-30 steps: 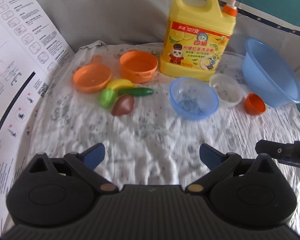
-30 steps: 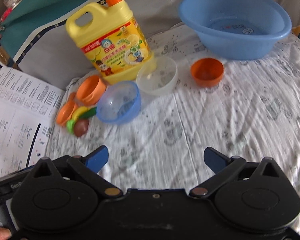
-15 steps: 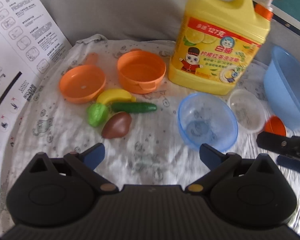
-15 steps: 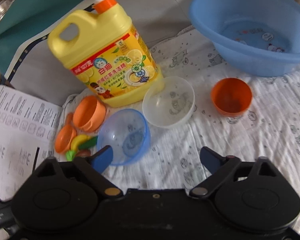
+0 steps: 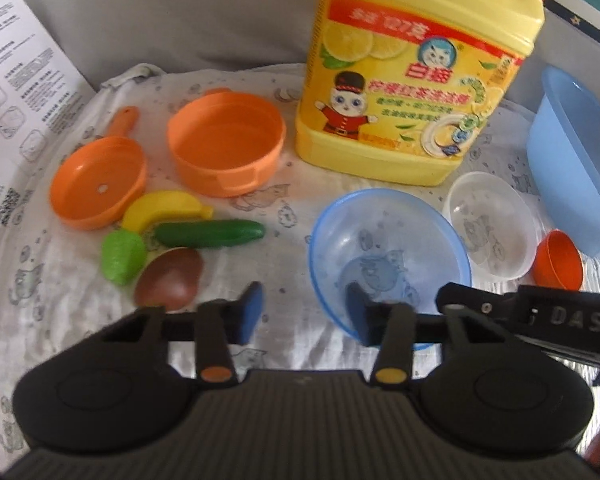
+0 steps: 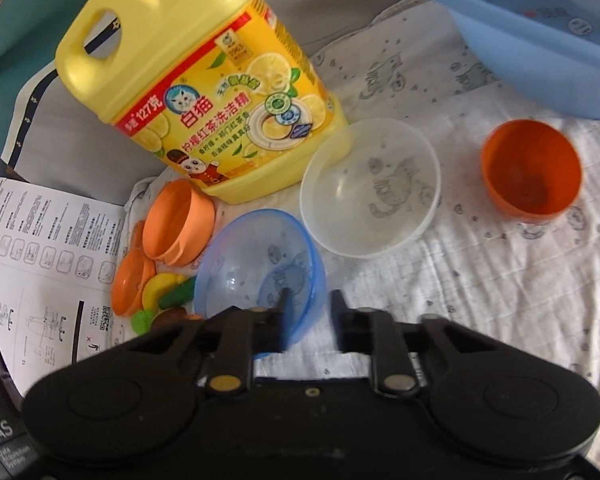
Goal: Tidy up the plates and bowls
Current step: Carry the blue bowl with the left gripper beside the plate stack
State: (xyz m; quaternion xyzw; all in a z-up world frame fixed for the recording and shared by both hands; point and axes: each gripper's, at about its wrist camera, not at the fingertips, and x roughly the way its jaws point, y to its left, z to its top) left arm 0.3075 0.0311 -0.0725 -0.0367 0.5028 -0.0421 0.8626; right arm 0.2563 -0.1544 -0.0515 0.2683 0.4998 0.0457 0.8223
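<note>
Both hand-held grippers, left (image 5: pixel 302 314) and right (image 6: pixel 310 314), straddle blue bowl (image 6: pixel 260 264) rim, half-open.

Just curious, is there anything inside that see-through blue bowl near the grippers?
No contents show in the blue bowl; the printed cloth shows through it. The left gripper covers its near rim.

Detergent jug (image 6: pixel 204 92) blocks behind clear bowl (image 6: pixel 370 188) — bare cloth (image 6: pixel 480 280) right, passable.

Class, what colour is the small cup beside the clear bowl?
Orange; the cup shows best in the right wrist view.
</note>
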